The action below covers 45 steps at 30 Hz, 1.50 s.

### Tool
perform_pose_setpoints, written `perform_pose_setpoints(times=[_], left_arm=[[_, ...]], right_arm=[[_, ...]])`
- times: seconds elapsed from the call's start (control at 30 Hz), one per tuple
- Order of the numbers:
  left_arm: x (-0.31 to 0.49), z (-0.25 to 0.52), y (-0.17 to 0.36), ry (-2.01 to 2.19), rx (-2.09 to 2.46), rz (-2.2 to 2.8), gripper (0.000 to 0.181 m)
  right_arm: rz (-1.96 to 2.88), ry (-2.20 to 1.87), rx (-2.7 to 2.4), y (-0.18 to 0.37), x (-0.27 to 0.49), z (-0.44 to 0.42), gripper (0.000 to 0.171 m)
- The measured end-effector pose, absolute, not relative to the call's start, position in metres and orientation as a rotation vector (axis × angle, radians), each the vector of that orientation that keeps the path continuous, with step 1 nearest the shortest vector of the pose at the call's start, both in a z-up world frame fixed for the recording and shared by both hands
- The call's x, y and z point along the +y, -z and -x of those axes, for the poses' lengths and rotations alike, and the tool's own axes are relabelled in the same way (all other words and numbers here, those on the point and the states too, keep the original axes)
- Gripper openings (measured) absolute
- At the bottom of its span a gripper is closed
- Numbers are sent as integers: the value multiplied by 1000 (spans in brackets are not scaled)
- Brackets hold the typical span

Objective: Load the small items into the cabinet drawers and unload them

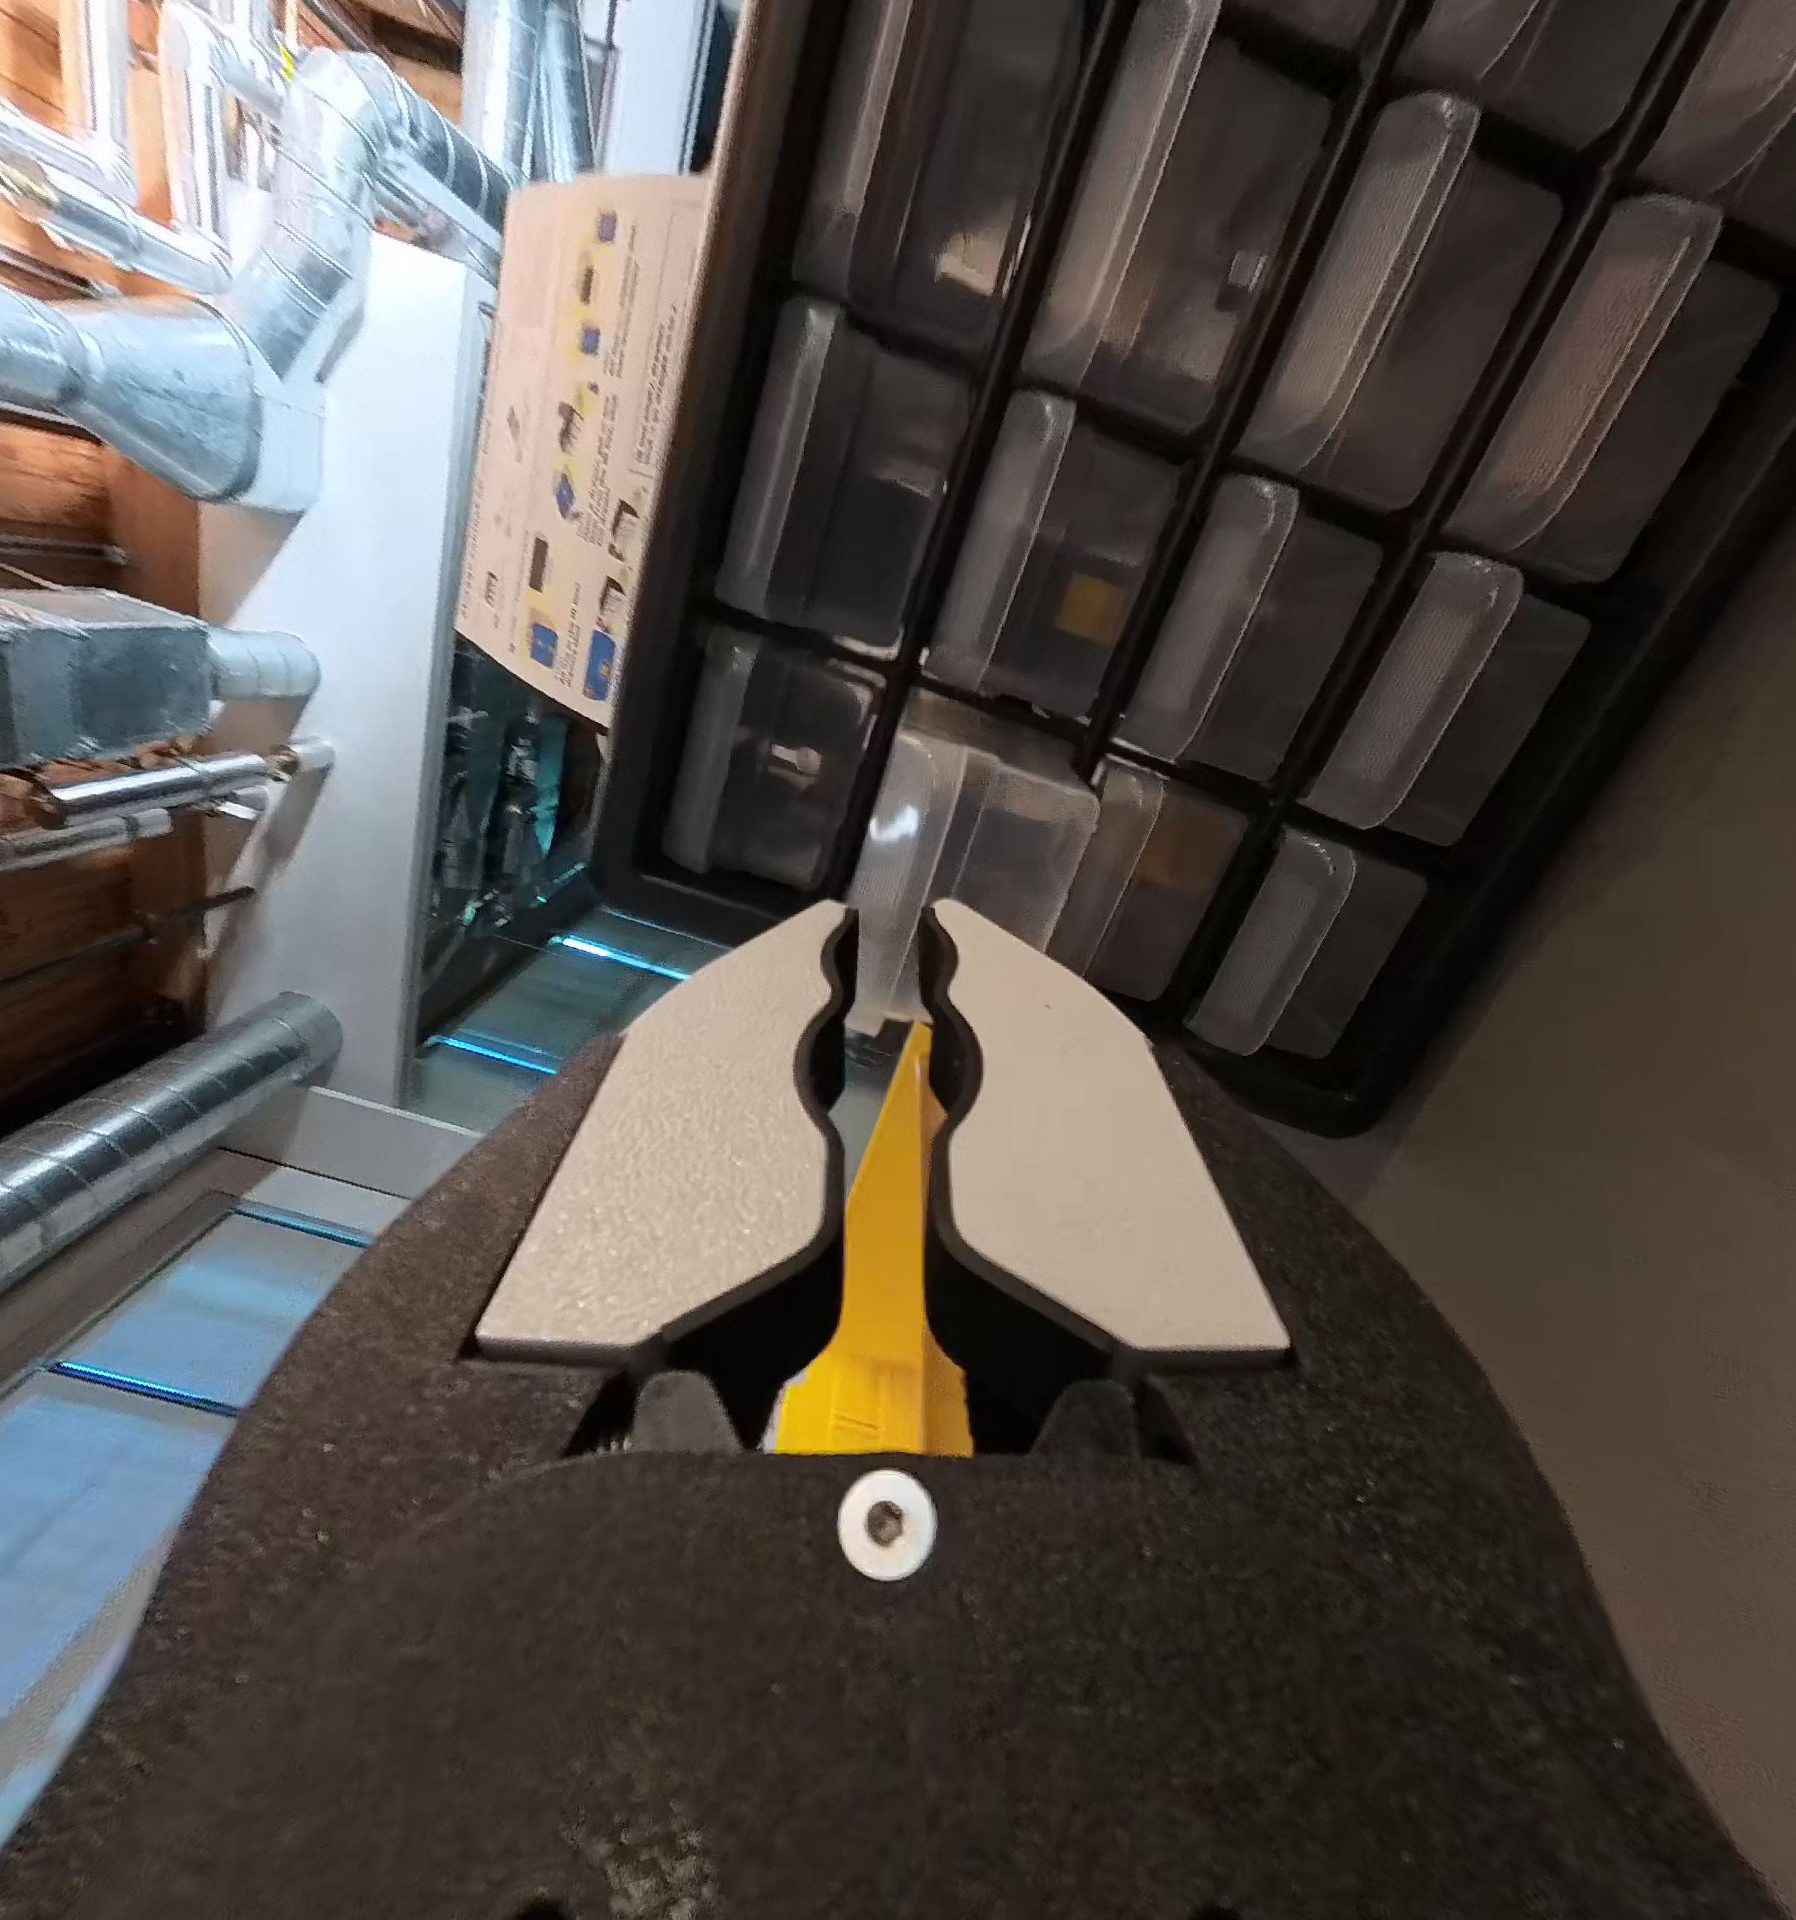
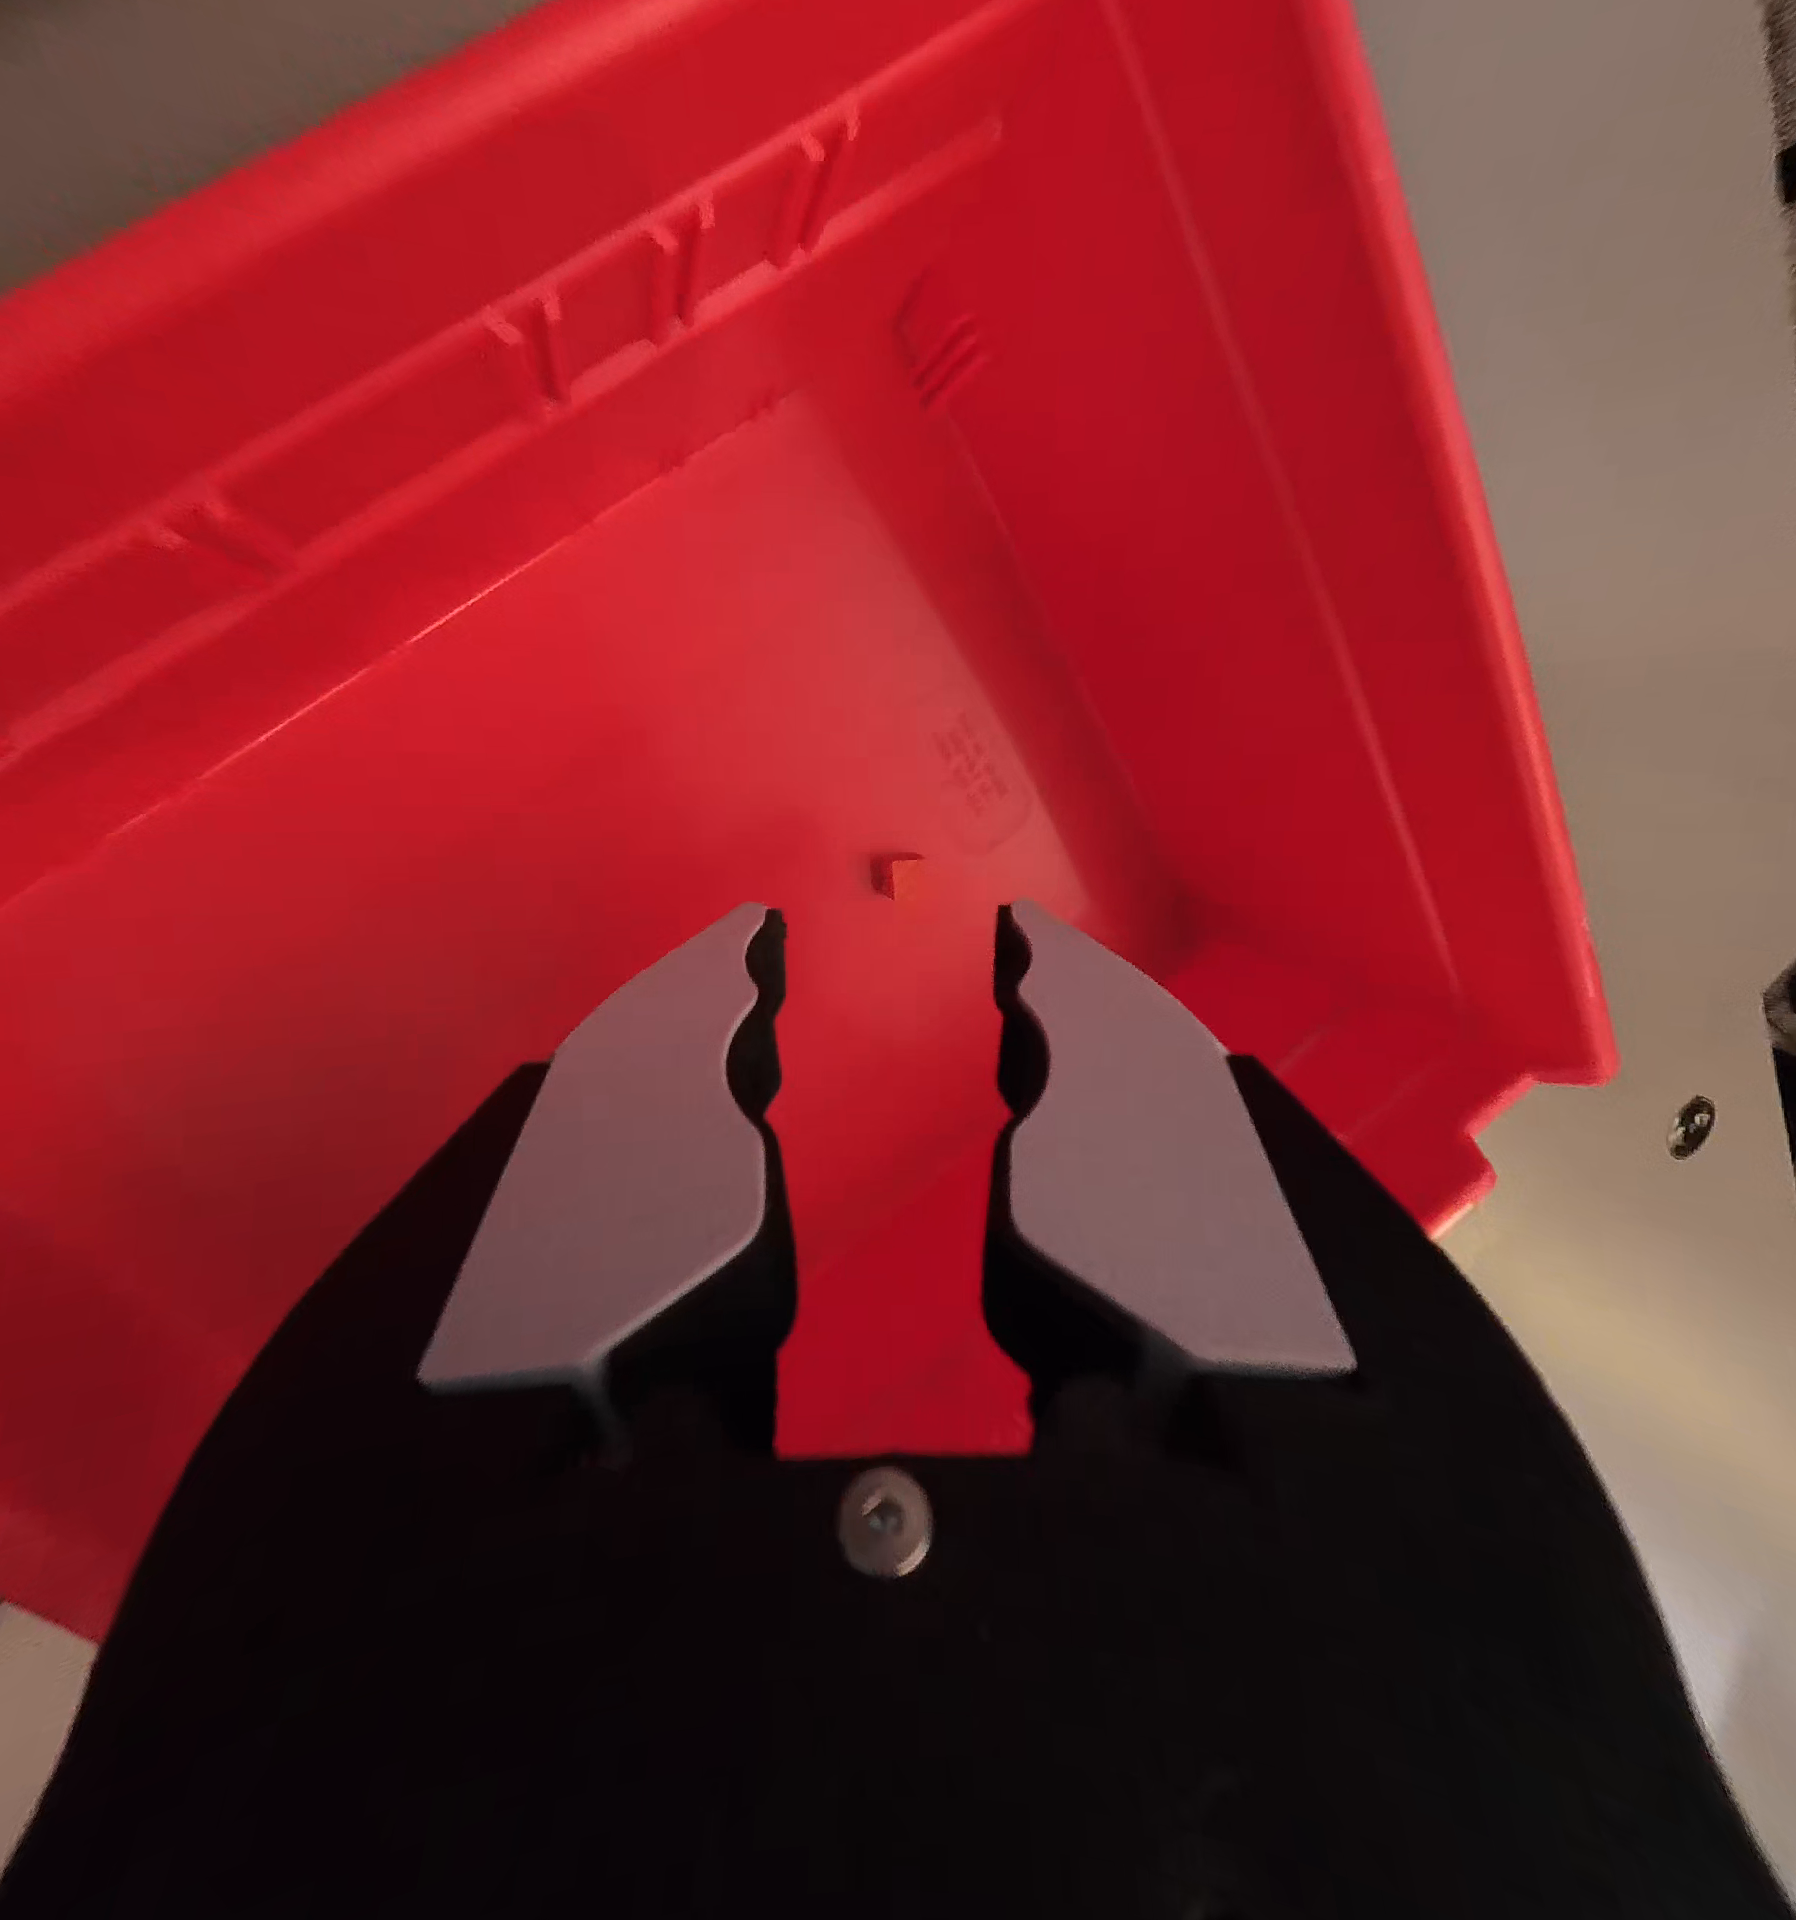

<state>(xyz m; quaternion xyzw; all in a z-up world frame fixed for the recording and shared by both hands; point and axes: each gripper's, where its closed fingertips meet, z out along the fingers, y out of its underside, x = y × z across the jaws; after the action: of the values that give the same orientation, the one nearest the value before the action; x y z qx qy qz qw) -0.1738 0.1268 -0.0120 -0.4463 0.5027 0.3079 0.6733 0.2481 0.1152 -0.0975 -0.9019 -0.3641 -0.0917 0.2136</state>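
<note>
- Left gripper [image 1: 892, 920], closest to its own camera, has its grey fingers [image 1: 702, 1132] drawn nearly together on the clear pull tab of a drawer [image 1: 977, 821] in the black small-parts cabinet [image 1: 1164, 582]; that drawer juts slightly forward of its neighbours in the bottom row.
- Yellow plastic [image 1: 889, 1226] shows through the gap behind the fingers; what it belongs to cannot be made out.
- Right gripper [image 2: 889, 914] hangs inside a red bin [image 2: 1237, 520] with its fingers [image 2: 624, 1143] parted by a moderate gap and nothing between them.
- One small orange-red block [image 2: 899, 873] lies on the bin floor just past the fingertips, not touching either one; it is the only item visible in the bin.
- Progress, as a judgement: a drawer is being worked while the other tool lines up on the block, so a transfer is mid-cycle. Whether this is loading or unloading cannot be told.
- Several drawers seem to hold small things: a yellowish square [image 1: 1091, 608] shows behind one clear front, and dim shapes behind others.
- Hard to read: the drawer fronts are frosted and dark, so their contents are uncertain, and the cabinet's top and right side are cut off.
- Much of the bin's near floor is hidden by the right tool's black body, so more items could lie there.
- Background ducting [image 1: 146, 395] and a printed cardboard box [image 1: 582, 416] sit left of the cabinet.
</note>
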Motion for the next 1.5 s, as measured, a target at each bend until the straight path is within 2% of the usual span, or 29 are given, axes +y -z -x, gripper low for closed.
perform_pose_setpoints(times=[0.53, 0.77, 0.93, 1.37, 1.5], left_arm=[[173, 160, 12, -776, 1152, 1035, 13], [165, 152, 13, -715, 1163, 1027, 33], [135, 125, 0, -631, 1201, 941, 31], [159, 102, 9, -738, 1251, 874, 18], [159, 110, 7, -753, 1262, 855, 24]], right_arm=[[2175, 188, -955, 23, 100, -185, 45], [2078, 66, -945, -14, 97, -155, 55], [1916, -28, -924, -46, 91, -133, 55], [1901, 6, -937, -41, 79, -144, 55], [1893, -1, -925, -42, 77, -147, 55]])
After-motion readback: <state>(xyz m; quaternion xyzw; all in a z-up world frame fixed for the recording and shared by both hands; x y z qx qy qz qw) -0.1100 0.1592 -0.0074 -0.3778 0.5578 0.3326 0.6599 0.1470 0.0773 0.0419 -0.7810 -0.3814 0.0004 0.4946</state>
